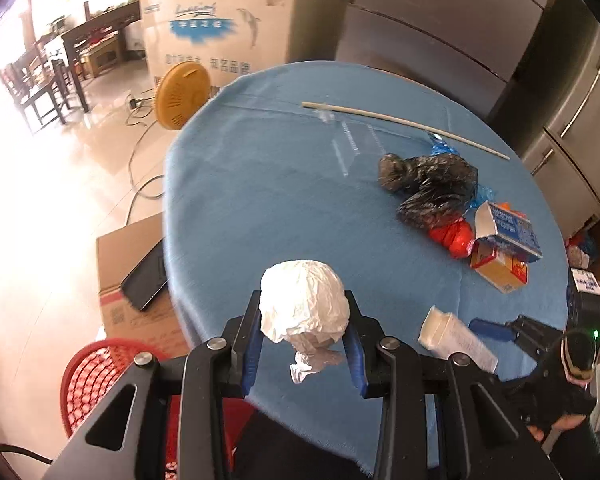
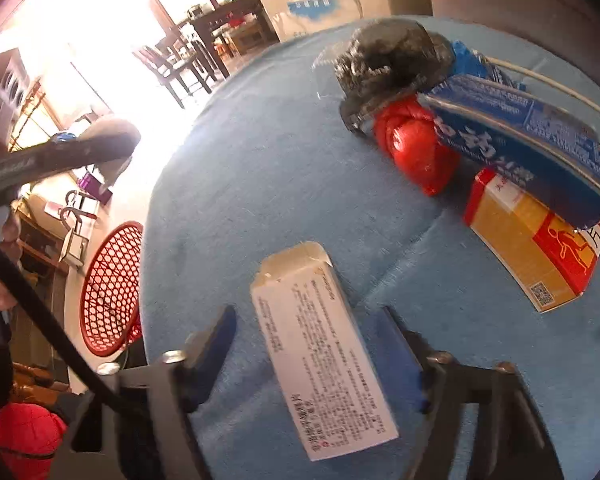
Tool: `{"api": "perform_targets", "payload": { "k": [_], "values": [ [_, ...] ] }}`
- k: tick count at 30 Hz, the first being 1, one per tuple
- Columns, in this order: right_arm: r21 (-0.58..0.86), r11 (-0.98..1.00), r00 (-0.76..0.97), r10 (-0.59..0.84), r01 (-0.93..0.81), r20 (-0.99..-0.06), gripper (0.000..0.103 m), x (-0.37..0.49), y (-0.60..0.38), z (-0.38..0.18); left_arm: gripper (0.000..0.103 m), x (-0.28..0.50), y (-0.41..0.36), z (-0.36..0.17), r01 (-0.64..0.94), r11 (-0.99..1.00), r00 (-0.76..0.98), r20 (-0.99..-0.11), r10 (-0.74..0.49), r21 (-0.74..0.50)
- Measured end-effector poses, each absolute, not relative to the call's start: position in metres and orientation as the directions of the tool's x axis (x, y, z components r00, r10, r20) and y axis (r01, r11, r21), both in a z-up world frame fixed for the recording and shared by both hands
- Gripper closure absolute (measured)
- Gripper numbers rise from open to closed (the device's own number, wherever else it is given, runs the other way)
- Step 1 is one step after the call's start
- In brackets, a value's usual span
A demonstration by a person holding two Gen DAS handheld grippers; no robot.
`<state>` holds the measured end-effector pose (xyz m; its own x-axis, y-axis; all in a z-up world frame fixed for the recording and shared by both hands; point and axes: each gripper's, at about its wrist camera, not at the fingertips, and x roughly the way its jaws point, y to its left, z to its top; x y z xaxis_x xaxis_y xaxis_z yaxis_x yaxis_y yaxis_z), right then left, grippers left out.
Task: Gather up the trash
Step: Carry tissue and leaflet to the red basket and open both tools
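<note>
- The crumpled white paper ball (image 1: pixel 304 300) sits clamped in my left hand-held gripper (image 1: pixel 305 320), over the near edge of the tabletop (image 1: pixel 260 184). I judge it very light and soft; it will crush rather than slip, so a gentle squeeze across its widest part is enough. A loose tail hangs below the pads and could snag.
- The white printed box (image 2: pixel 324 352) lies flat near the same edge, between the spread fingers of my right hand-held gripper (image 2: pixel 312 332), which grasps nothing. It looks like thin, empty card: light, stiff along its length, easily dented. I would pinch it across the narrow sides.
- Further in, toward the right edge, a heap: a black plastic bag (image 1: pixel 432 188), a knotted red bag (image 2: pixel 416 148), a blue carton (image 2: pixel 524 136) resting on a yellow-and-red box (image 2: pixel 528 248). The bags look slick and shapeless; I would take them by the knot.
- A thin pale stick (image 1: pixel 404 126) lies near the far edge.
- A red mesh basket (image 2: pixel 110 288) stands off the near-left edge, probably the bin.
</note>
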<state>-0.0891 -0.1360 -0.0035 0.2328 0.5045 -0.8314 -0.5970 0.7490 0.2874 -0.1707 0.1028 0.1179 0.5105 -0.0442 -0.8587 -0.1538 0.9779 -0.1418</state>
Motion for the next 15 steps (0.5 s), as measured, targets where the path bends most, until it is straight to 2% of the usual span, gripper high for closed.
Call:
{"api": "perform_targets", "payload": {
  "k": [5,8,9,13,15],
  "values": [
    [0.197,0.750,0.266,0.448,-0.631,-0.854,0.027,-0.100,-0.122,-0.009,0.065,-0.194,0.131,0.111,-0.219,0.967,0.476,-0.880,-0.009,-0.128],
    [0.062,0.749,0.337,0.369,-0.660,-0.866,0.048,-0.111,-0.108,-0.015,0.065,-0.215,0.160,0.104,-0.299,0.946,0.436,-0.900,0.020,-0.124],
    [0.013,0.740,0.358,0.340,-0.672,-0.870,0.049,-0.115,-0.103,-0.015,0.065,-0.225,0.174,0.101,-0.341,0.933,0.420,-0.906,0.042,-0.115],
    [-0.003,0.735,0.364,0.333,-0.678,-0.870,0.052,-0.117,-0.089,-0.015,0.065,-0.258,0.214,0.092,-0.450,0.893,0.358,-0.922,0.148,-0.031],
    [0.043,0.726,0.332,0.366,-0.687,-0.870,0.052,-0.115,-0.080,-0.013,0.065,-0.272,0.231,0.083,-0.493,0.870,0.319,-0.932,0.173,-0.008]
  ]
}}
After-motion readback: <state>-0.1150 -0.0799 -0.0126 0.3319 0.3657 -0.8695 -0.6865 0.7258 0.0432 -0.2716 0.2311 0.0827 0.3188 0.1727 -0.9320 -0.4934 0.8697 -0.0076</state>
